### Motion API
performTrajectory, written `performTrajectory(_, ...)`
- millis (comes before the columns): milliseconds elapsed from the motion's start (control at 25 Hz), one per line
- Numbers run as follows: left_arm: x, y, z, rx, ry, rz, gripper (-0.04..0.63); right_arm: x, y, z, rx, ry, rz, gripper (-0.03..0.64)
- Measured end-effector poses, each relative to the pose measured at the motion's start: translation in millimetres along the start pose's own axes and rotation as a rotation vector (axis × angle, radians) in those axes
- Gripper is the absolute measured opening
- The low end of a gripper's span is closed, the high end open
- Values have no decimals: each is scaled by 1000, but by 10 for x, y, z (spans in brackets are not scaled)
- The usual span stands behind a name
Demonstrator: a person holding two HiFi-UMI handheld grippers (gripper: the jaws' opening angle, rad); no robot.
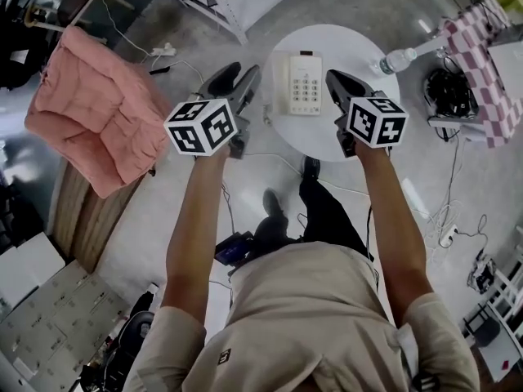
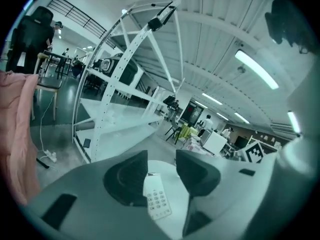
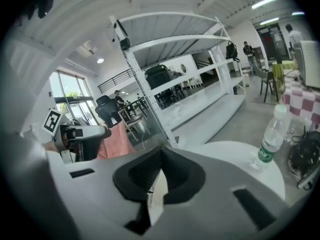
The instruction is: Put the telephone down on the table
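Note:
The white telephone (image 1: 305, 84), keypad up and handset on its left side, lies flat on the round white table (image 1: 315, 137). Both grippers hang in the air above the table, not touching the phone. My left gripper (image 1: 237, 76) is to its left with a gap between the jaws and nothing in them; in the left gripper view the telephone (image 2: 157, 201) shows far below between the jaws of the left gripper (image 2: 161, 156). My right gripper (image 1: 337, 82) is to the phone's right. The right gripper (image 3: 161, 149) has its tips touching, empty.
A water bottle (image 1: 396, 60) stands at the table's right rim, also seen as the bottle (image 3: 270, 139). A pink quilt (image 1: 90, 104) lies at left. A checked cloth (image 1: 490, 72) covers a table at right. White shelving (image 3: 190, 84) stands behind. Cables (image 1: 445, 219) trail on the floor.

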State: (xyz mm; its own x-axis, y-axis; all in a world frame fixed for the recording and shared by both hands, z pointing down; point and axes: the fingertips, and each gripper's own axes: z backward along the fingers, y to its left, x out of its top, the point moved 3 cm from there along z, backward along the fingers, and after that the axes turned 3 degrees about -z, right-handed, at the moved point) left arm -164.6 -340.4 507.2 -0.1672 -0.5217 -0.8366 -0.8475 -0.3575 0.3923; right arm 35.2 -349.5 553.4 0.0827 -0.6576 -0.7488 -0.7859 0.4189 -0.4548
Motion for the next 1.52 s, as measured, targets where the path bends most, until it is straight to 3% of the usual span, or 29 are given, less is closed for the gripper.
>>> performTrajectory(160,355,-303,455,-57,-69,-85,55,318,525,341,50,-63,121,-7)
performTrajectory(240,501,-453,697,-80,-97,-135,23,459,792,525,73,-94,183,-8)
performTrajectory(480,815,-826,1445,-119,-176,-271,11,748,1517,1069,120,-179,338,-8)
performTrajectory(840,1024,-1130,2395,-93,-264,-408,11,875,2272,1768,140,-245,466,-9)
performTrajectory(1160,1116,-1379,2977,-88,-303,-430,11,835,2618,2254,99,-274,508,-9)
performTrajectory(1520,943,-1449,3198,-115,-295,-425,11,705,2721,2514,64,-282,507,-9)
